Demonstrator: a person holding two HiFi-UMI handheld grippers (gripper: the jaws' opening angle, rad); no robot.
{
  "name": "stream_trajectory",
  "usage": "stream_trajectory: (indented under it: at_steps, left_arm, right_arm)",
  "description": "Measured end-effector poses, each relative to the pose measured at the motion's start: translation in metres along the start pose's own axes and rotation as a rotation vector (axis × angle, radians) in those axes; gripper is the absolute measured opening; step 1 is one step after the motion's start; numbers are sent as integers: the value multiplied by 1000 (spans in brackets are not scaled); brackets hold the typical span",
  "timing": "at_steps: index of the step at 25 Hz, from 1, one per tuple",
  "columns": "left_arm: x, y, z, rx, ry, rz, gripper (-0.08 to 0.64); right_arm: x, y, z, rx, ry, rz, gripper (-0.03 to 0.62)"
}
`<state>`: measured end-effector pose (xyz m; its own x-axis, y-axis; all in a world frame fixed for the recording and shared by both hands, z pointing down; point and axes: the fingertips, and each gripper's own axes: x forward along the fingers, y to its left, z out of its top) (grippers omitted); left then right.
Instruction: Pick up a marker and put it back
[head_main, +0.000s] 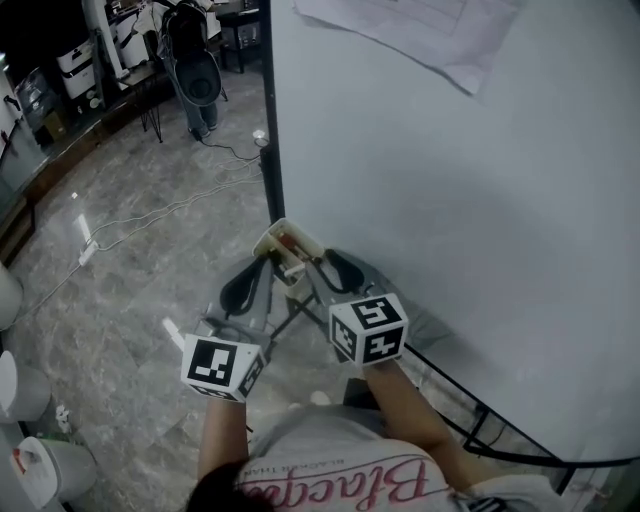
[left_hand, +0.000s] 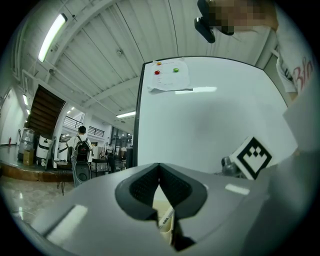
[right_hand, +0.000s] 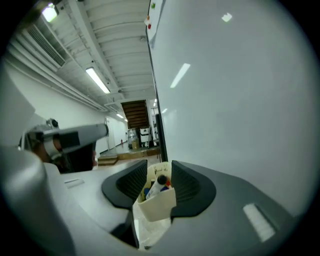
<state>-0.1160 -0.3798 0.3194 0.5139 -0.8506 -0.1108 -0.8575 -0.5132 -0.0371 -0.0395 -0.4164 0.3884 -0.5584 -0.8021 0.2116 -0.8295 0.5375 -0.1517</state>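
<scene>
Two grippers are pointed at the holder (head_main: 285, 245) | right gripper (right_hand: 160, 170): jaws are held apart, flanking the holder, nothing clamped | marker (right_hand: 156, 187): is stood in the holder, near upright, cap up, straight ahead between the right jaws | left gripper (left_hand: 159, 167): tips are closed together beside the holder; right is judged nearer.

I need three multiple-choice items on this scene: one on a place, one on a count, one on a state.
1. Where is the marker holder?
A) floor
B) between left gripper and right gripper, beside the whiteboard
C) chair
2. How many magnets sit on the paper sheet?
A) one
B) three
C) six
3. The right gripper's jaws:
A) apart
B) pressed together
C) unseen
Key: B: the head view shows it there. B: three coloured dots on the sheet. A: a wide gap between them.
</scene>
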Motion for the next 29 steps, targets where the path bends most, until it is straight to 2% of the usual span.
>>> stream_trajectory:
  at_steps: [2, 4, 5, 9, 16, 23, 29]
  left_arm:
    - [-1, 0, 2, -5, -5, 1, 0]
    - [-4, -2, 5, -11, -13, 1, 0]
    - [-5, -3, 7, -12, -17, 0, 0]
    - [-12, -7, 17, -10, -41, -4, 0]
    - [-18, -12, 27, -14, -72, -1, 0]
    - [-22, -17, 35, -11, -92, -18, 0]
    - [-26, -25, 44, -16, -105, -32, 0]
  right_arm:
    - [-17, 2, 30, -20, -77, 14, 127]
    - [-34, 5, 54, -31, -144, 31, 29]
    - [-41, 8, 63, -32, -169, 45, 2]
    - [-59, 21, 79, -59, -223, 88, 2]
    - [-72, 38, 79, -130, -253, 115, 2]
    - [-80, 44, 80, -143, -270, 117, 2]
    - [-92, 57, 86, -132, -288, 156, 2]
